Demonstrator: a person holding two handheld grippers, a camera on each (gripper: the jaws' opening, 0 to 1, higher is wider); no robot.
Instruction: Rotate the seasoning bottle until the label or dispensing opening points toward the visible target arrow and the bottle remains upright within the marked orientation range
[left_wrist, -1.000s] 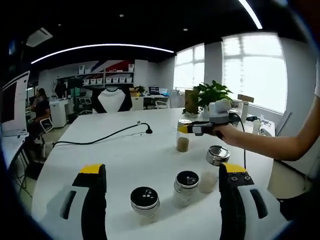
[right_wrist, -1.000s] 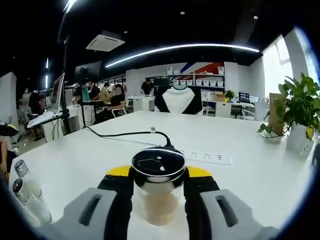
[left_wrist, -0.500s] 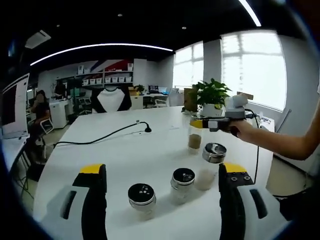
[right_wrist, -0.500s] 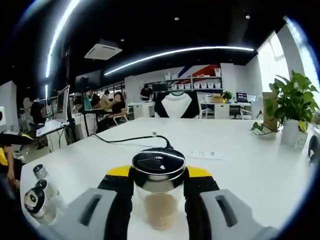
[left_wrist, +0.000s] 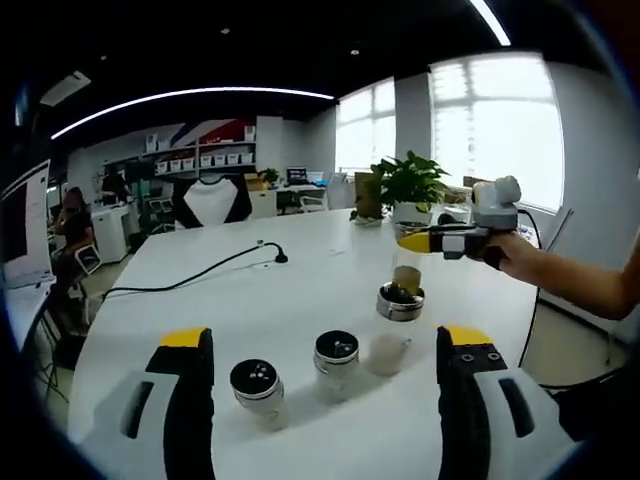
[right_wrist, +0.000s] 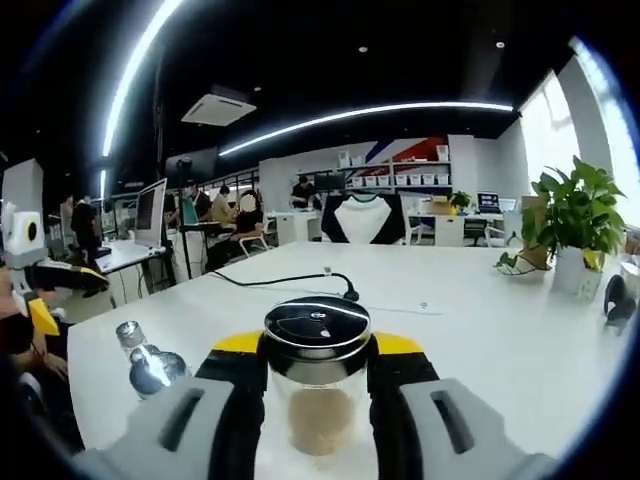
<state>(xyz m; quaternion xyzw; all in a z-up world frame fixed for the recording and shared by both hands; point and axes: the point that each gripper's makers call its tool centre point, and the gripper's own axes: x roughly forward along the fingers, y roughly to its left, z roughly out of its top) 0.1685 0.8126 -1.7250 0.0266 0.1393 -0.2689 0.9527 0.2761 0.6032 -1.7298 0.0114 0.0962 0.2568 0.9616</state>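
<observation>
My right gripper (right_wrist: 317, 352) is shut on a glass seasoning bottle (right_wrist: 318, 400) with a black lid and tan powder, held upright. In the left gripper view, that gripper (left_wrist: 432, 241) comes in from the right in a person's hand, holding the bottle (left_wrist: 407, 273) over the white table (left_wrist: 300, 290). My left gripper (left_wrist: 326, 400) stands open near the table's front edge with nothing between its fingers. Just beyond it stand three other shaker bottles: one on the left (left_wrist: 257, 386), one in the middle (left_wrist: 336, 357) and a taller one (left_wrist: 395, 318).
A black cable (left_wrist: 190, 278) runs across the table's far part. A potted plant (left_wrist: 405, 190) stands at the far right edge. In the right gripper view, two shaker bottles (right_wrist: 148, 366) stand at the left, with the left gripper (right_wrist: 45, 275) beyond them. Desks, monitors and people fill the background.
The right gripper has carried its bottle to the right and farther off in the left gripper view. The right gripper view has swung, bringing the shaker bottles and left gripper further in.
</observation>
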